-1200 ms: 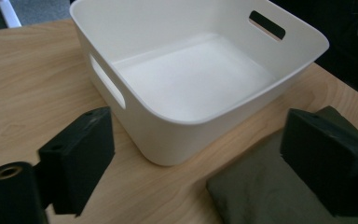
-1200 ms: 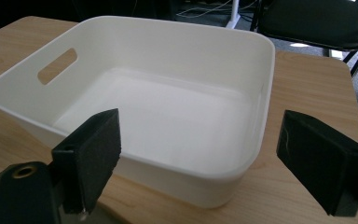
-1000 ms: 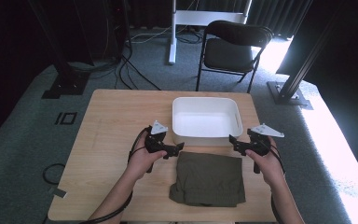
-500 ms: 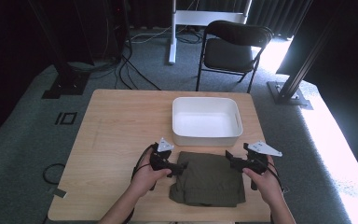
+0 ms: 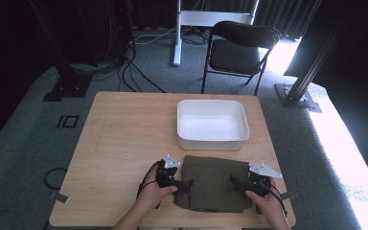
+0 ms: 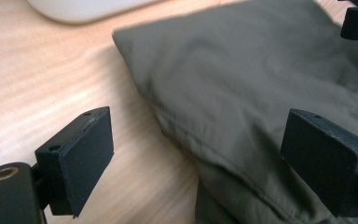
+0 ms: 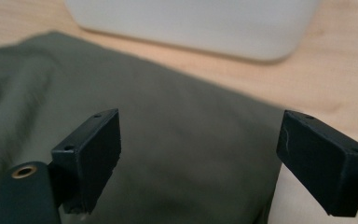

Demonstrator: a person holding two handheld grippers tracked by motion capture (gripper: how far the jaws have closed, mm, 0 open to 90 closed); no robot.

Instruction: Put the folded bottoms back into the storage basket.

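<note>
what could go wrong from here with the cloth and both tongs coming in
1. The left tongs and right tongs stand open at opposite edges of the folded cloth; a pinch that catches only the top layer could let the fold fall open when lifted.
2. The bin sits close behind the cloth, so a low carry might drag fabric against its rim.
3. Uneven grips could leave one side sagging.

Cloth (image 5: 214,181) before tub (image 5: 212,124) on table (image 5: 124,129)
</note>
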